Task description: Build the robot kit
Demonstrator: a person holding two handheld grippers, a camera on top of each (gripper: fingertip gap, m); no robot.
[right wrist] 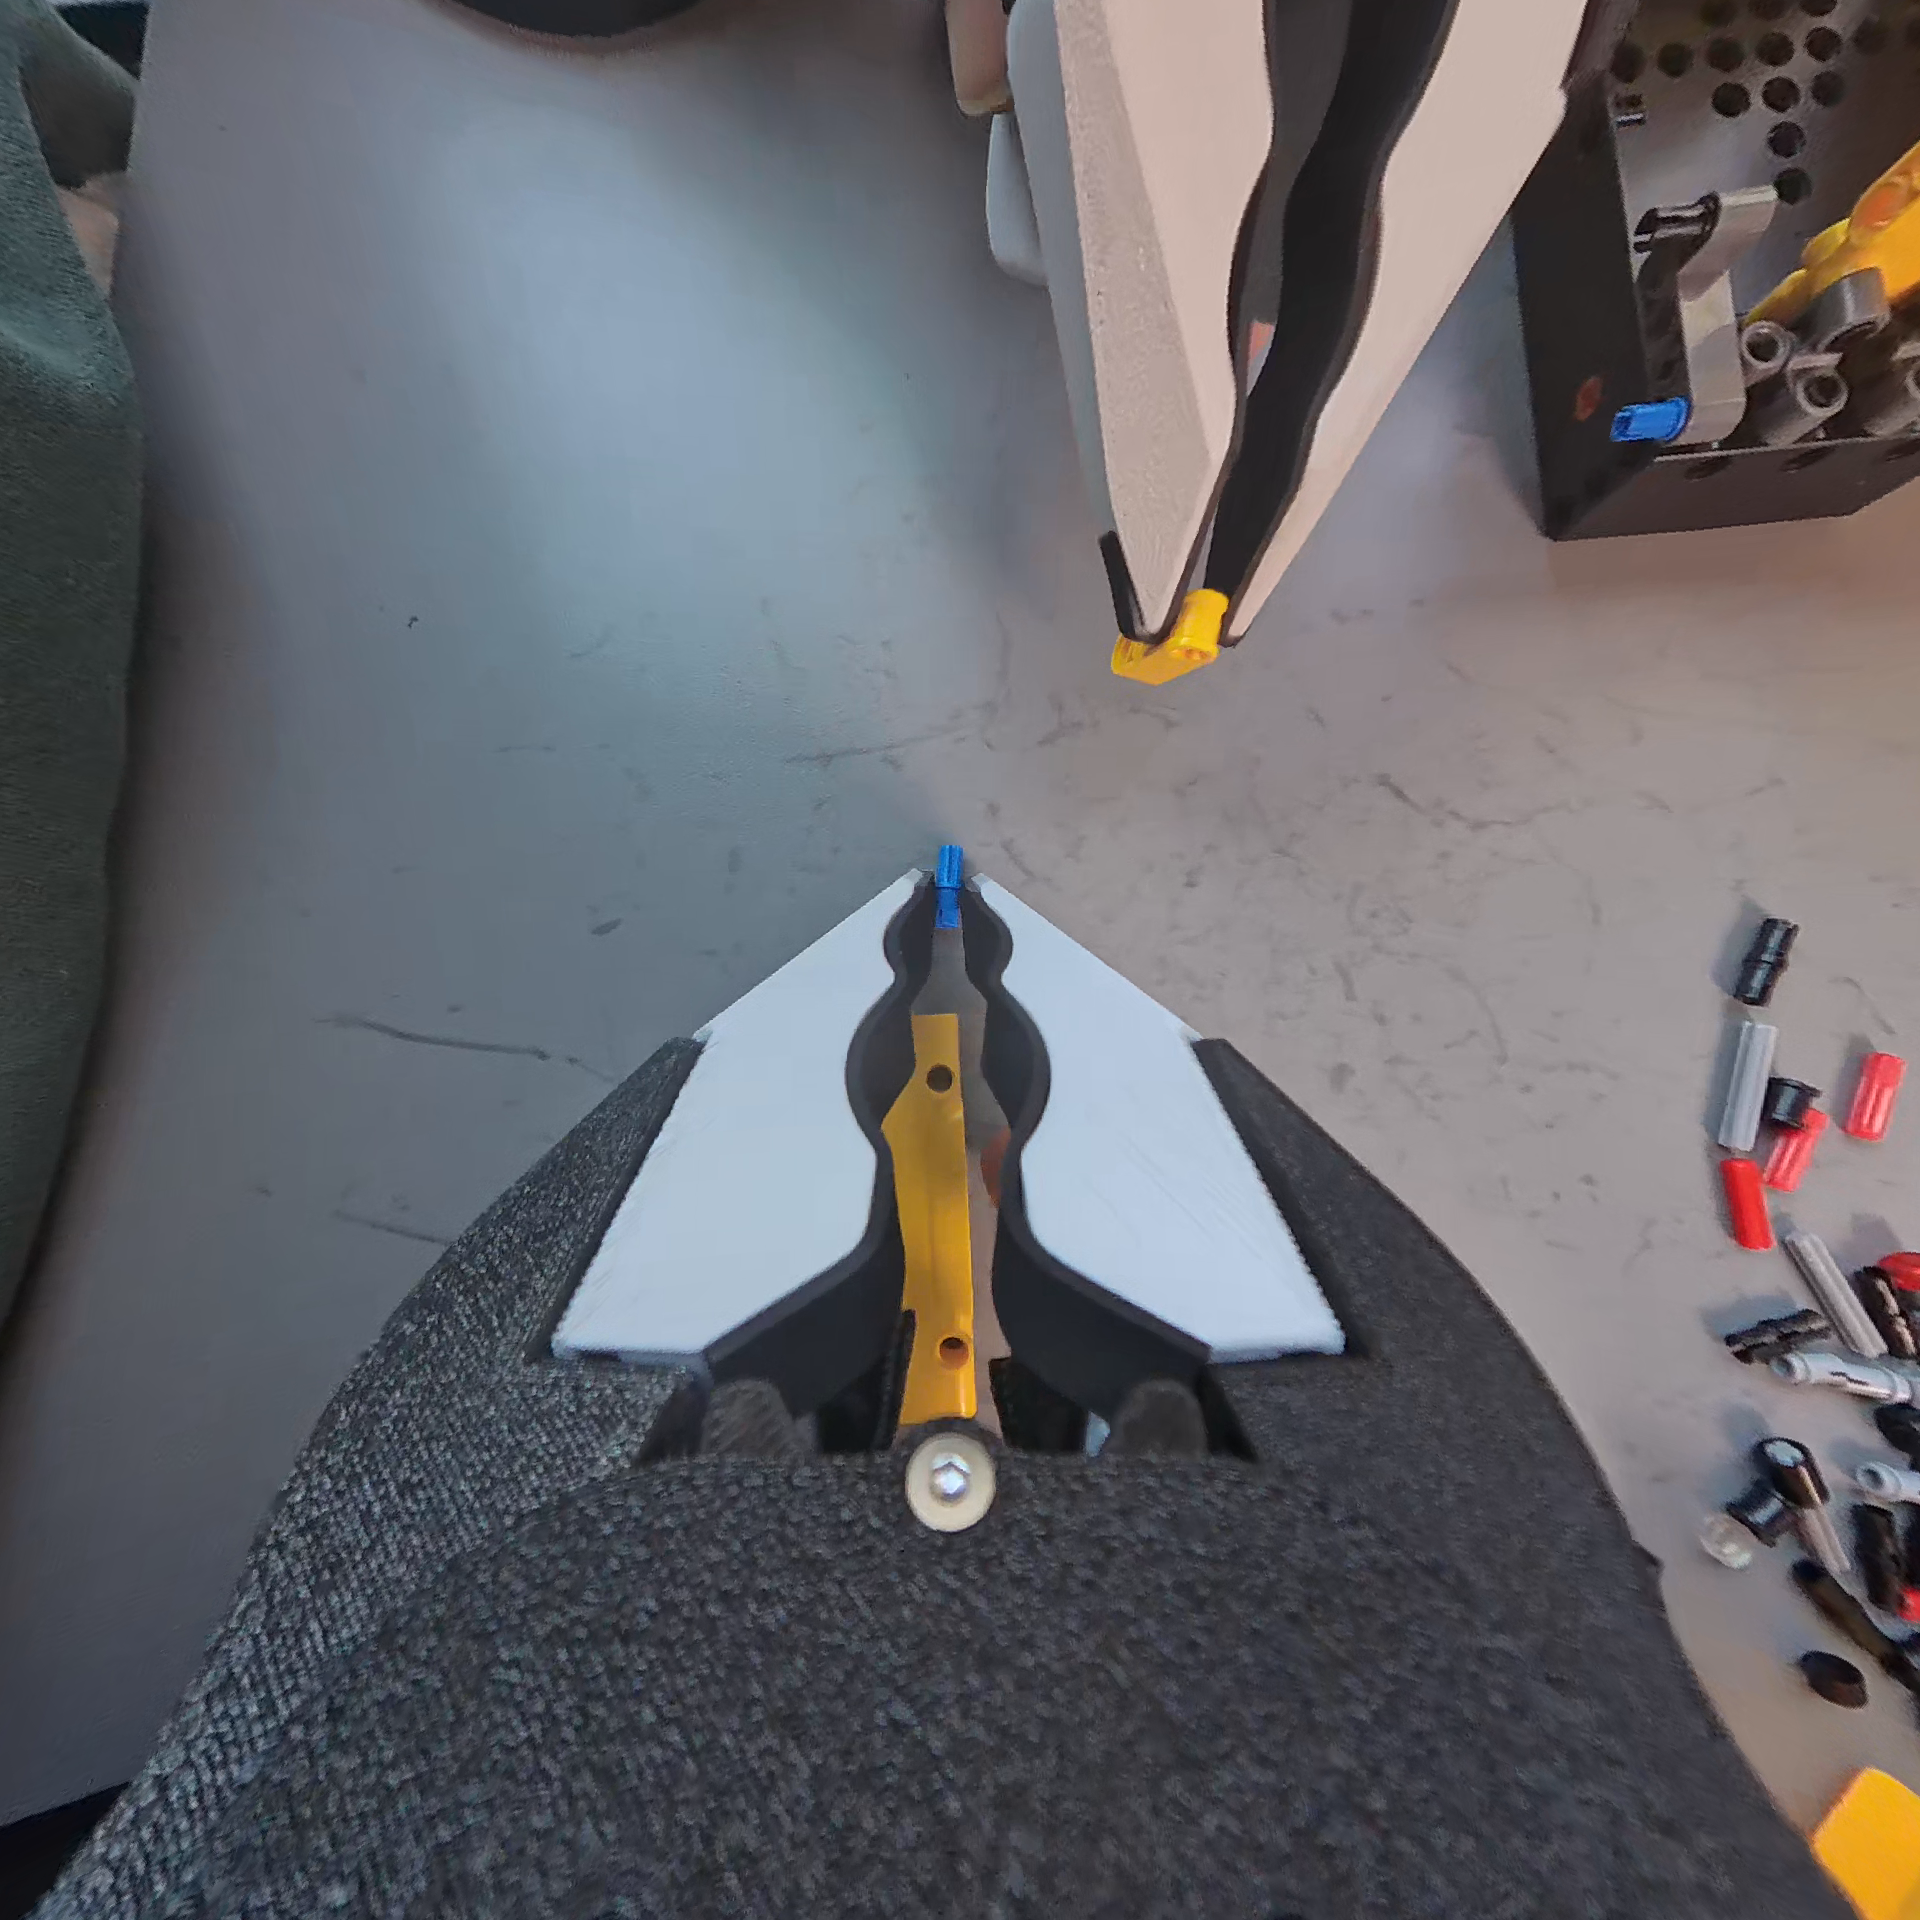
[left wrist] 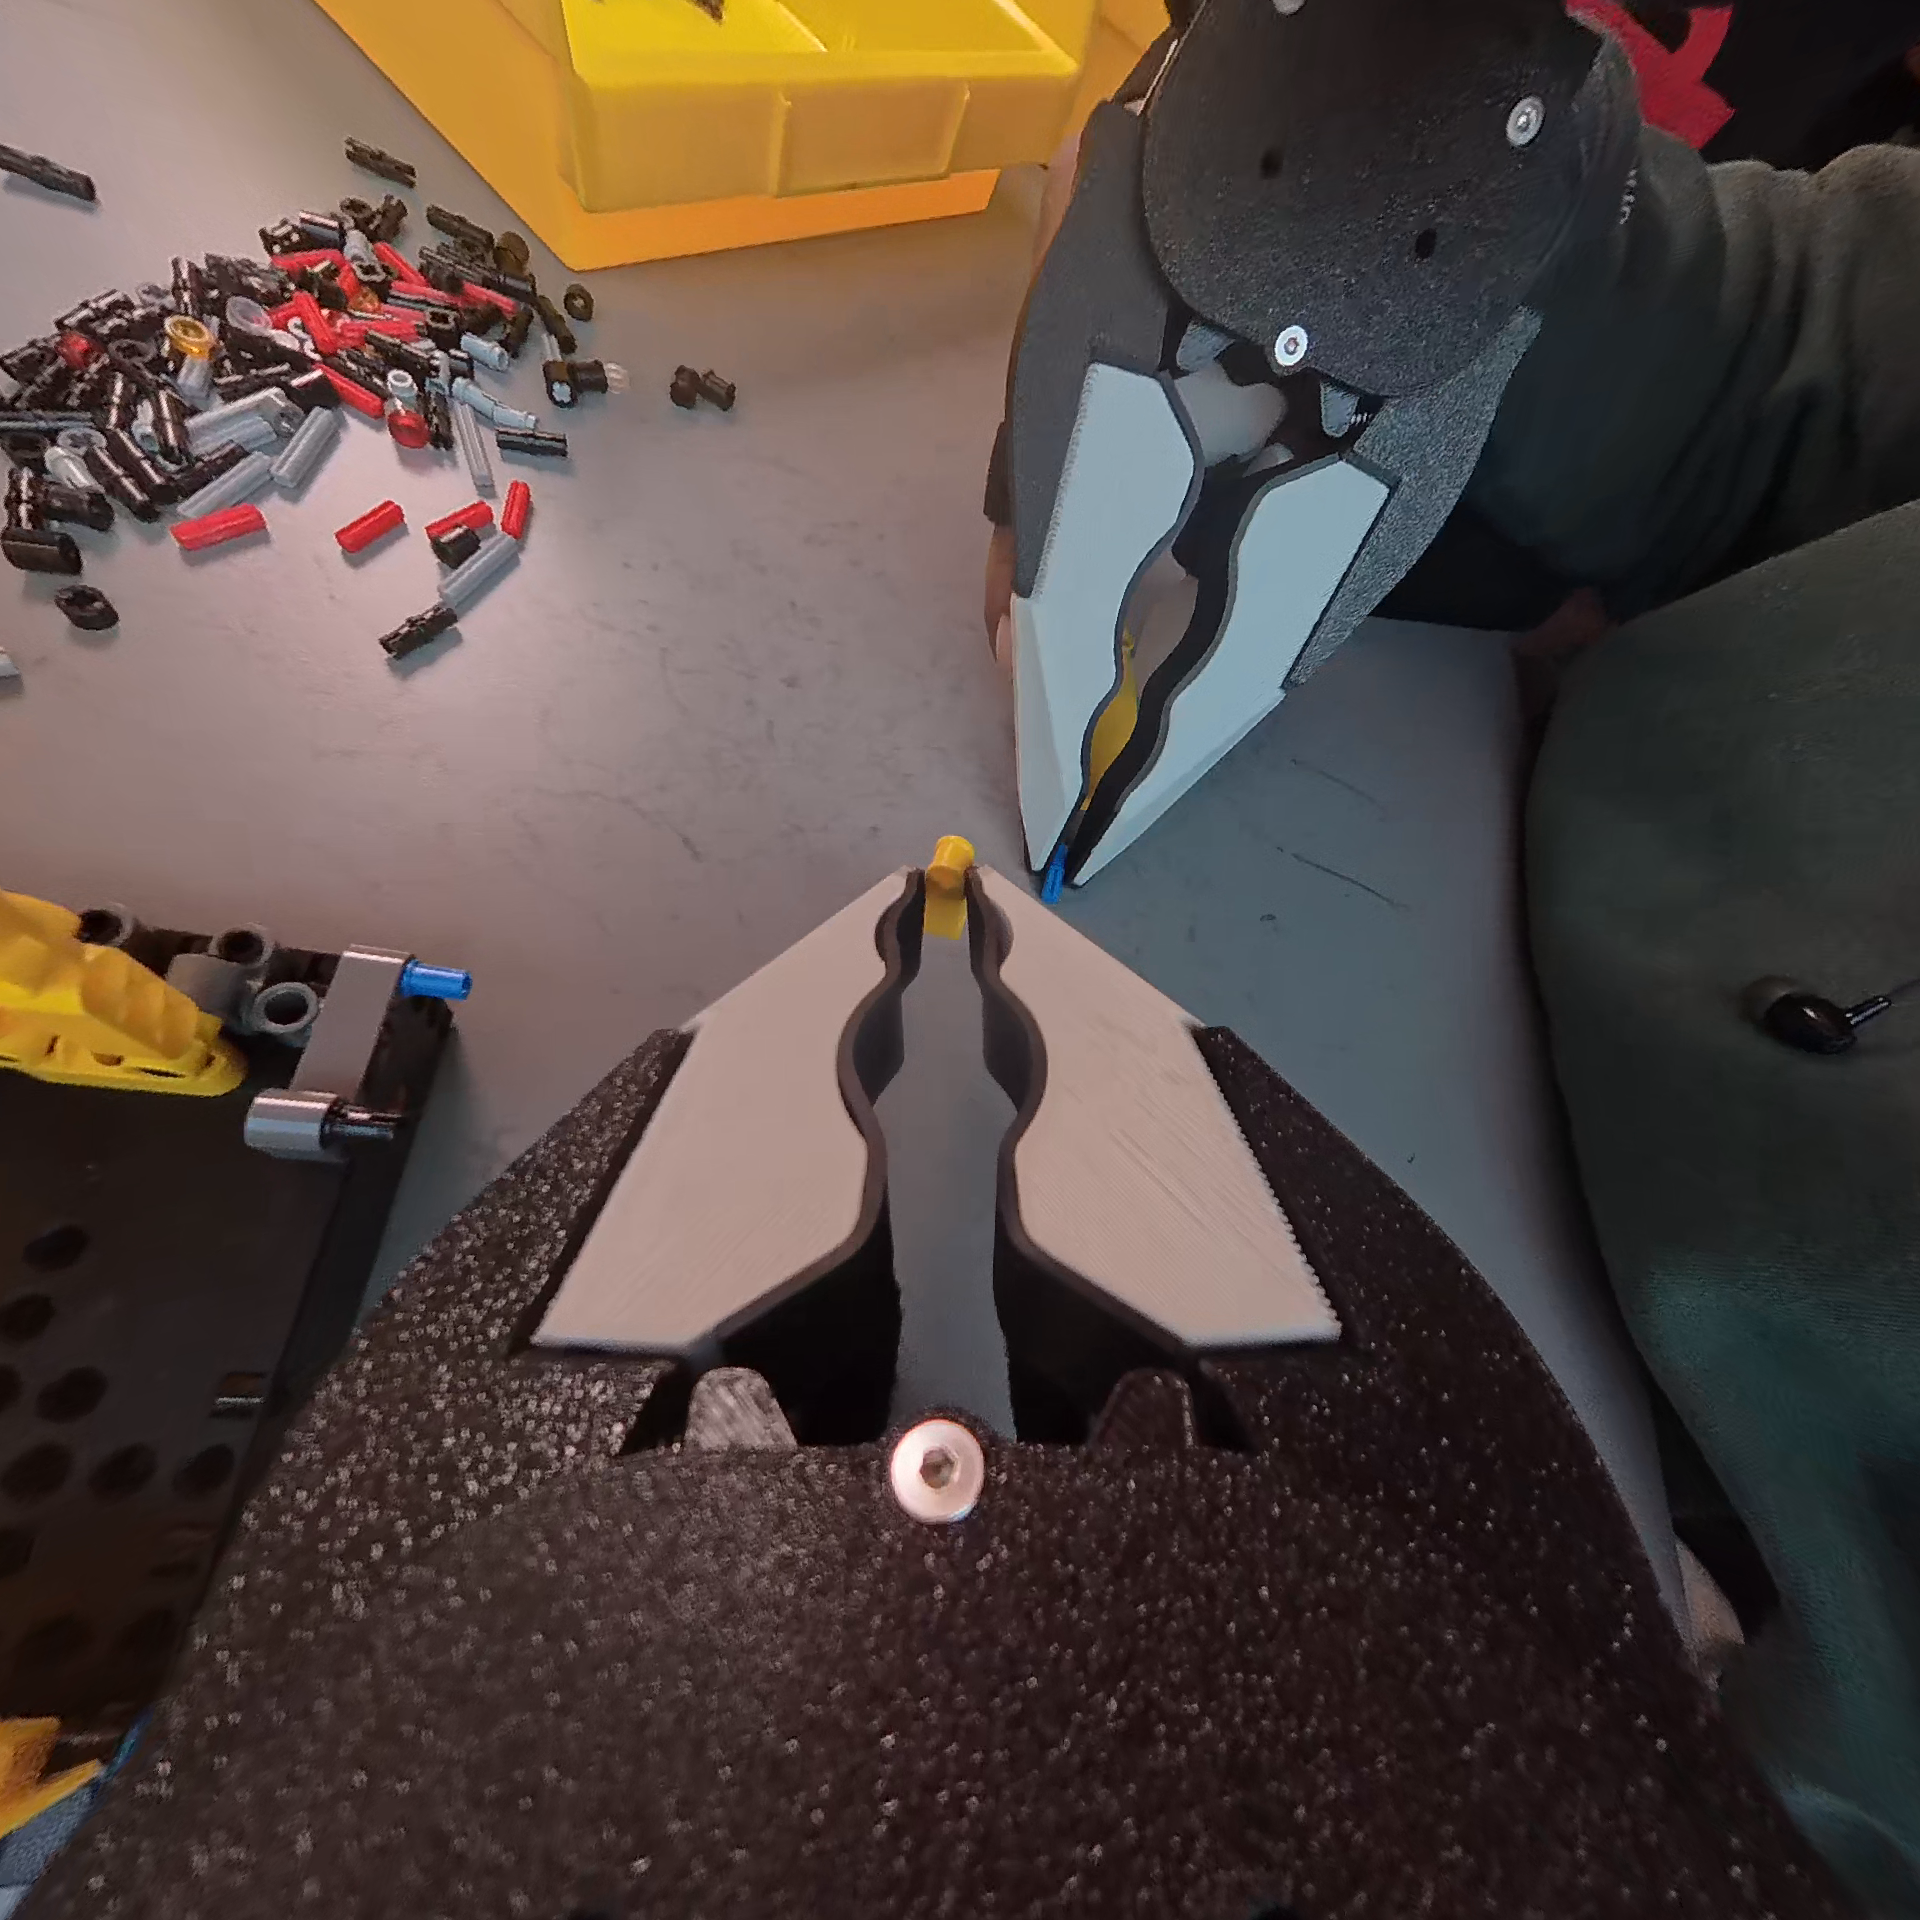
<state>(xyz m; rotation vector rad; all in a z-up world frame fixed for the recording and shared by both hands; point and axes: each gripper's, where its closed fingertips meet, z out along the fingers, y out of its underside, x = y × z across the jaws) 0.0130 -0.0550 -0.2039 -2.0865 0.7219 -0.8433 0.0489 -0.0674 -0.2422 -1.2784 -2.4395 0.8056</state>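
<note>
Gripping, left: left gripper (left wrist: 948, 883) pinches a small yellow piece (left wrist: 948, 881) at its tips, above the grey table (left wrist: 623, 727)
Gripping, right: right gripper (right wrist: 948, 883) clamps a blue pin (right wrist: 948, 883); a long yellow beam (right wrist: 935, 1216) sits between its fingers; tips close together
Left side: black perforated block (left wrist: 156, 1299) bearing yellow and grey parts
Farther: loose pile of parts (left wrist: 260, 395); yellow bin (left wrist: 790, 114), contents unclear

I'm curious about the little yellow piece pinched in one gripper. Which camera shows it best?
The right wrist view: the small yellow connector piece juts from the left gripper, showing its angled body and a hole. The left wrist view shows only a stub of it poking past the fingertips, mostly hidden between them.
</note>
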